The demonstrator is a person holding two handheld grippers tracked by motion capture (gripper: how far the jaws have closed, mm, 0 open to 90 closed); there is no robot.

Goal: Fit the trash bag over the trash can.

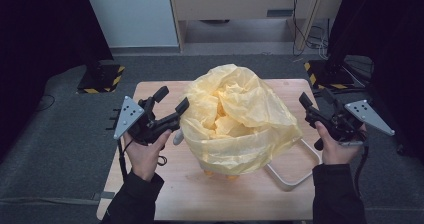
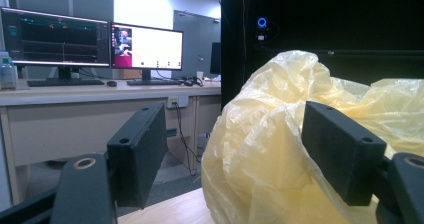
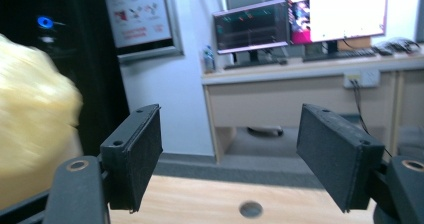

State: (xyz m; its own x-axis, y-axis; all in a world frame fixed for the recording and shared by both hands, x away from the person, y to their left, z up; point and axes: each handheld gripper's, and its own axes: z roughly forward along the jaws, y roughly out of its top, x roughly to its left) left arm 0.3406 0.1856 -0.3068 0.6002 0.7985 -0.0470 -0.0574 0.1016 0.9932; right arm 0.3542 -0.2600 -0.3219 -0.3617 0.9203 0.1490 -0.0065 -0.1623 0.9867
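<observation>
The yellow plastic bag (image 1: 240, 119) sits mid-surface, light, soft and slippery; best pinched at its crumpled rim. Left tool (image 1: 171, 102) at nine o'clock and right tool (image 1: 314, 101) at three o'clock both gape empty

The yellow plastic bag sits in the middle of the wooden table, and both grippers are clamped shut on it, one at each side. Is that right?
Not quite. The yellow plastic bag does sit in the middle of the wooden table, with a gripper at each side, but neither is clamped on it. The high view shows the left gripper and the right gripper open, and the right one is apart from the bag.
</observation>
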